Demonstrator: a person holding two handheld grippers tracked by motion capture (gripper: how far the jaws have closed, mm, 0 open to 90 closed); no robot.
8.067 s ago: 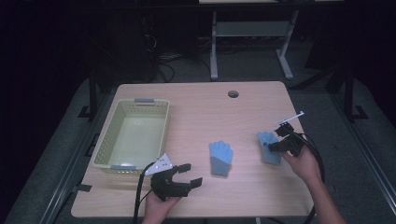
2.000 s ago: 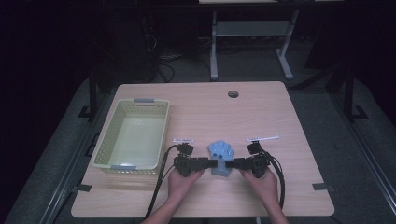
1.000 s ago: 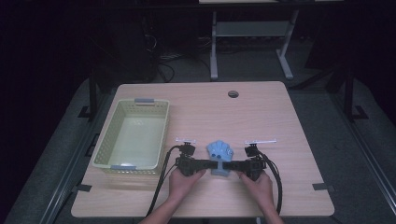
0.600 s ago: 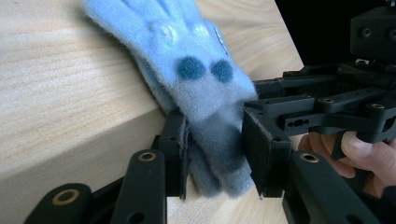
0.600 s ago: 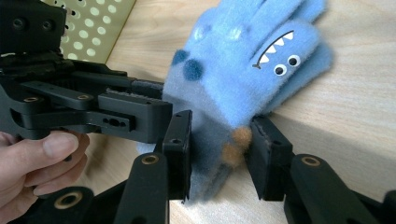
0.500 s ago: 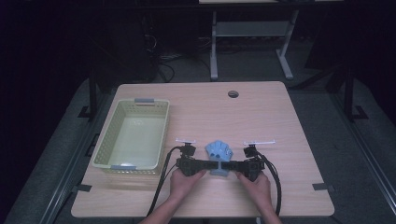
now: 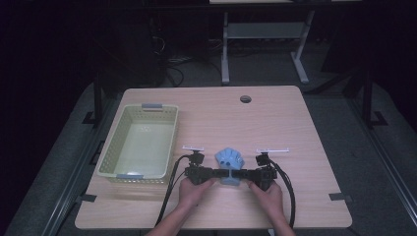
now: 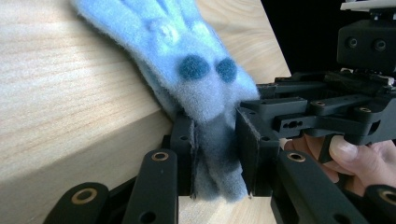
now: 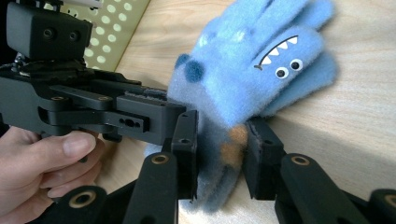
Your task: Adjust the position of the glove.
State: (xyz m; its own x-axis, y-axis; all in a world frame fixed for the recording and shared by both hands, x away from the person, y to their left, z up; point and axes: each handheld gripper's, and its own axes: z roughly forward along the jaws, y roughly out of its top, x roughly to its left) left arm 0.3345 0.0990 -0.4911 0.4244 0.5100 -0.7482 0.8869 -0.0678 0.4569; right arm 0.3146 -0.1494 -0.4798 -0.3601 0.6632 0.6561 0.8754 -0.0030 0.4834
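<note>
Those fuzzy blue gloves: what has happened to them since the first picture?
The two fuzzy blue monster gloves, which lay apart on the wooden table, are now stacked near its front edge. The left gripper and right gripper have moved in from either side, and their jaws have just been closing on the cuff end of the stack. The pale green plastic basket stayed put.

I'm working in what looks like a lab or test room: a bare wooden table on dark carpet, a white desk frame behind, loose cables on the floor.
</note>
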